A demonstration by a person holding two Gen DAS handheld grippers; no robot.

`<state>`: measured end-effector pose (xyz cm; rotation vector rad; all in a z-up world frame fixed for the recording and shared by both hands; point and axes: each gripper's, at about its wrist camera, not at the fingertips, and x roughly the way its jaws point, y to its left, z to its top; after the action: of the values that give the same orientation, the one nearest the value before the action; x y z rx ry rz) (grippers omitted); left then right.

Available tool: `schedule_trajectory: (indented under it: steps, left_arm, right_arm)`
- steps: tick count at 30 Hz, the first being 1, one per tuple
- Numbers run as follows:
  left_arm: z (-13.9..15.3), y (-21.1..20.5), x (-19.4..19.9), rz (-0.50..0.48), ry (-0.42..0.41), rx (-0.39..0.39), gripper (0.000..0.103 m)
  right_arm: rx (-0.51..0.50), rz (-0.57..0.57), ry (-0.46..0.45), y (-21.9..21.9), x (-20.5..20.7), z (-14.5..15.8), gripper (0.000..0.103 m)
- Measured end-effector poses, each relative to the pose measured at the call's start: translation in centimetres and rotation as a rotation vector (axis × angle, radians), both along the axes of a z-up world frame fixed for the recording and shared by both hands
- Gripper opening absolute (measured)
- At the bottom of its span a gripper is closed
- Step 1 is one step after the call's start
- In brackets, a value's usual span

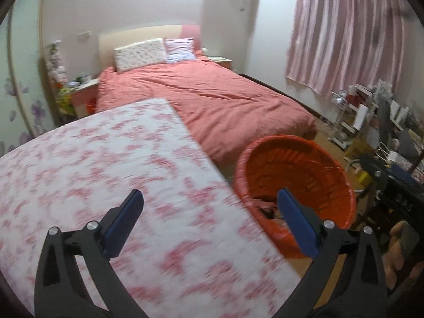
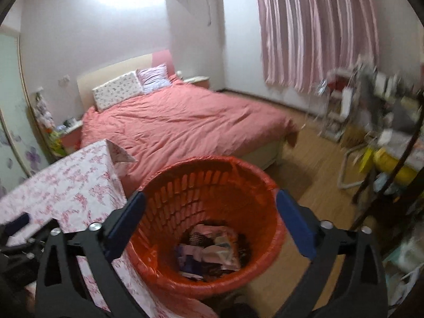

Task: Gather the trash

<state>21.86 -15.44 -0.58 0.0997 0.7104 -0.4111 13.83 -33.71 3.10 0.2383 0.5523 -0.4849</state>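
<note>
Both claws hung spread and empty: the right claw (image 2: 210, 217) directly over the bin (image 2: 159, 182) holding trash (image 2: 209, 251), the left claw (image 1: 210, 217) above the surface (image 1: 92, 164), bin to its right.

A pink-covered bed (image 1: 206, 100) stands beyond the floral-clothed table (image 1: 106, 175), near striped curtains (image 1: 344, 34).

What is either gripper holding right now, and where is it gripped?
Nothing. The left gripper and right gripper both have jaws wide open and empty; the right hangs above the orange bin.
</note>
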Motion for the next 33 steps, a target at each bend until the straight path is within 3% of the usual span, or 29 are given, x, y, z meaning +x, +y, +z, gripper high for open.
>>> schedule_trajectory:
  steps: [8, 13, 17, 23, 33]
  left_arm:
    - [1.3, 7.0, -5.3, 0.106, -0.063, -0.005, 0.099]
    - [2.1, 10.2, -9.7, 0.186, -0.136, 0.012, 0.099]
    - [2.6, 12.2, -13.0, 0.239, -0.186, 0.002, 0.099]
    - [3.2, 13.8, -17.6, 0.308, -0.295, 0.007, 0.099]
    - [2.6, 15.8, -19.8, 0.322, -0.269, -0.059, 0.099]
  right_arm:
    - [-0.064, 0.073, 0.022, 4.2, -4.1, 1.9, 0.101]
    - [-0.155, 0.116, -0.118, 7.3, -8.3, 3.1, 0.101]
    - [-0.243, 0.088, -0.176, 9.7, -10.7, 3.4, 0.101]
    - [-0.149, 0.046, -0.199, 10.8, -12.4, 2.9, 0.101]
    - [-0.172, 0.041, -0.136, 13.7, -13.2, 1.8, 0.101]
